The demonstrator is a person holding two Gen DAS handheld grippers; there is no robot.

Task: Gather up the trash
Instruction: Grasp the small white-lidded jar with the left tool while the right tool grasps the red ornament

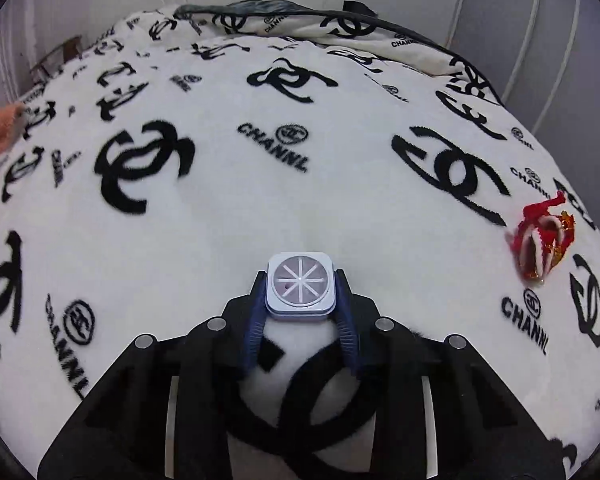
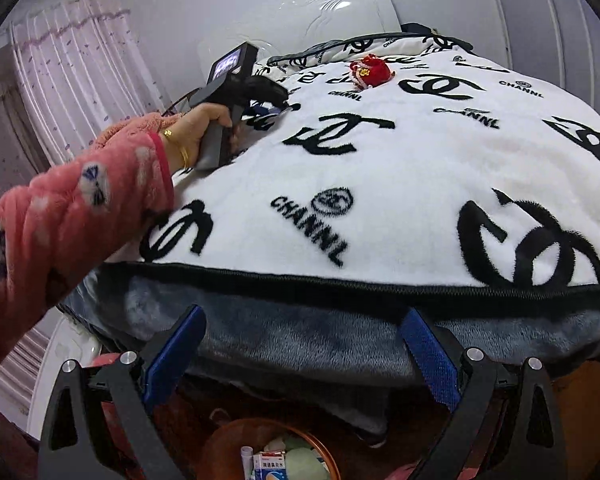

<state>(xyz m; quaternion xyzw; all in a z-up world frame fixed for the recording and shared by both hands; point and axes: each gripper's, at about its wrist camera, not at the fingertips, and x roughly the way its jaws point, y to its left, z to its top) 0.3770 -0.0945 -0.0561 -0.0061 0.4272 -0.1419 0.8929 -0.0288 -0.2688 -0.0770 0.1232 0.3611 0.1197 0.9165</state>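
- The left gripper (image 1: 301,294) holds a small square box (image 1: 301,285), pale blue with a grey top and a white star pattern; the jaws are closed on its two sides, just above the blanket (image 1: 236,208).
- The box sits straight in front of the left wrist camera, and it looks nearly square, so no clear long axis can be told.
- The right gripper (image 2: 300,354) has its jaws wide apart and holds nothing; it hangs beyond the foot edge of the bed, over the floor.
- Under the right gripper stands a round brown bin (image 2: 220,446) with a medicine carton (image 2: 269,467) and some pale wrappers inside. The bin lies back from the left gripper, past the bed's near edge, so the box probably must travel that way.
- A red ornament (image 1: 546,240) lies on the blanket near the bed's right edge, well apart from both grippers; whether it is trash cannot be told.
- The surface is a soft white blanket with black logos, over a grey underside. Behind are a white headboard, a pale curtain (image 2: 80,64) and white walls.
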